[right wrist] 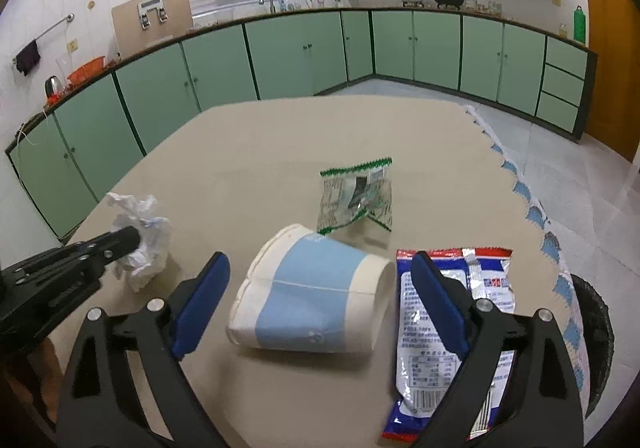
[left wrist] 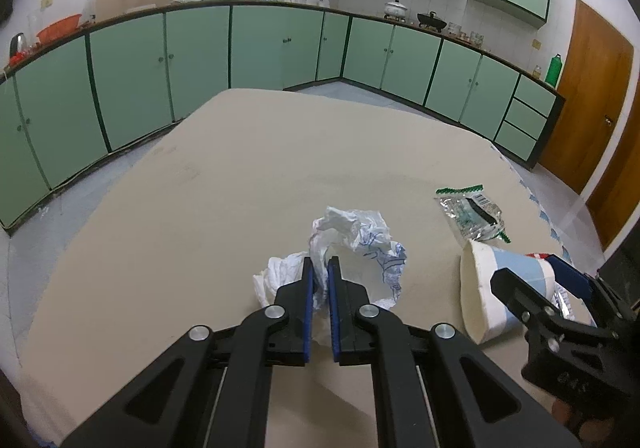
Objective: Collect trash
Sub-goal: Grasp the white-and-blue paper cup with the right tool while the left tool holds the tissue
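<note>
The left gripper (left wrist: 320,268) is clamped on the crumpled paper (left wrist: 352,240) at centre frame. The right gripper (right wrist: 320,268) gapes wide with the paper cup (right wrist: 312,288) lying between its fingers, untouched (long axis running across them), mid-frame on the table (right wrist: 280,128).

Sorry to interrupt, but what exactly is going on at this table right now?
A person is clearing trash off the table with two handheld tools. The left tool is clamped on crumpled white paper. The right tool is wide open around a tipped paper cup, not gripping it. Two snack wrappers lie nearby.
</note>
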`<state>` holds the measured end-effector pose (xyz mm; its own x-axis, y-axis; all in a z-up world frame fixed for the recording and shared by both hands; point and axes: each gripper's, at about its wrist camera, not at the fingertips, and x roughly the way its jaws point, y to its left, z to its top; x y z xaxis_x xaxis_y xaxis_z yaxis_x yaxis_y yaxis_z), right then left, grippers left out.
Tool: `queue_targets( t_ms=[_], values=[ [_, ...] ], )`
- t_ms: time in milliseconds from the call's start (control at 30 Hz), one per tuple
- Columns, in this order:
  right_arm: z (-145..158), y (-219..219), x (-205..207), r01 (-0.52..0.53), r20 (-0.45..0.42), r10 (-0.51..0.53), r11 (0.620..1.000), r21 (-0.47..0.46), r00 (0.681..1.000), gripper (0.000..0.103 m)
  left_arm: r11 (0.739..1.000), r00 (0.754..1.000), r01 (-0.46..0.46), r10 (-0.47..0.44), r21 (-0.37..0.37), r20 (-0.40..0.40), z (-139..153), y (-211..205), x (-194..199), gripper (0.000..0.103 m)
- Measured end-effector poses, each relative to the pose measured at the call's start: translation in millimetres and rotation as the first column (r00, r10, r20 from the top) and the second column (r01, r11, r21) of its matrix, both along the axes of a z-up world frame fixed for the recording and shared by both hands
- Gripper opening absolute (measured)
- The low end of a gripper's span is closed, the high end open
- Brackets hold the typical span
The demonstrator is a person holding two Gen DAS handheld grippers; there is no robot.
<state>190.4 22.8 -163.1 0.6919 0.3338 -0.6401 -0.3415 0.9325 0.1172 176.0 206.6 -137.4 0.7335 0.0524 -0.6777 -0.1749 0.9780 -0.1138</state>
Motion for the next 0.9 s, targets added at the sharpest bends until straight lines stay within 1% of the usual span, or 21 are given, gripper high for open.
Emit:
queue_targets(
  t_ms=[200,233,300,333,400,567,600,633,667,733,900],
  values=[
    [-12,-9,7,0.014,-0.068,-0.012,1.0,0.027,0.998,0.088,1.0,1.0,0.003,-0.003,-0.008,-0.007,-3,4,-3,0.007],
    [-13,-11,8,0.015,-0.079,-0.011,0.999,0.042,0.997,0.082,1.0,1.0,0.005,-0.005,-0.008,-0.009,-4,4,-3,0.007],
    [-16,-13,9,-0.001,-0.106,0.008,0.998,0.062,0.994,0.074,1.0,1.0,0.008,-0.008,-0.011,-0.011,-4,4,-3,0.007],
    [-18,-13,10,-0.014,-0.128,0.023,0.997,0.074,0.992,0.073,1.0,1.0,0.009,-0.009,-0.009,-0.012,-4,3,-3,0.007],
    [-19,-15,8,-0.016,-0.142,0.028,0.996,0.088,0.989,0.073,1.0,1.0,0.011,-0.011,0.0,-0.018,-5,1,-1,0.007],
    [-20,-17,7,-0.019,-0.158,0.035,0.995,0.1,0.987,0.073,1.0,0.999,0.021,-0.021,0.009,-0.03,-6,-4,-1,0.007],
    [-20,-17,7,-0.02,-0.158,0.036,0.994,0.103,0.987,0.072,1.0,0.999,0.023,-0.023,0.012,-0.033,-7,-5,-1,0.007],
    [-19,-18,6,-0.022,-0.157,0.038,0.994,0.107,0.987,0.065,1.0,0.999,0.023,-0.023,0.013,-0.034,-8,-6,-1,0.007],
    [-19,-19,6,-0.022,-0.157,0.04,0.993,0.112,0.987,0.064,1.0,0.999,0.024,-0.023,0.015,-0.035,-8,-6,-1,0.007],
    [-18,-20,5,-0.034,-0.157,0.053,0.992,0.12,0.986,0.056,1.0,0.999,0.024,-0.023,0.019,-0.037,-8,-8,0,0.007],
    [-4,-22,-2,-0.067,-0.105,0.082,0.988,0.14,0.991,0.051,0.999,0.999,0.029,-0.028,0.019,-0.04,-6,-10,1,0.007]
  ],
)
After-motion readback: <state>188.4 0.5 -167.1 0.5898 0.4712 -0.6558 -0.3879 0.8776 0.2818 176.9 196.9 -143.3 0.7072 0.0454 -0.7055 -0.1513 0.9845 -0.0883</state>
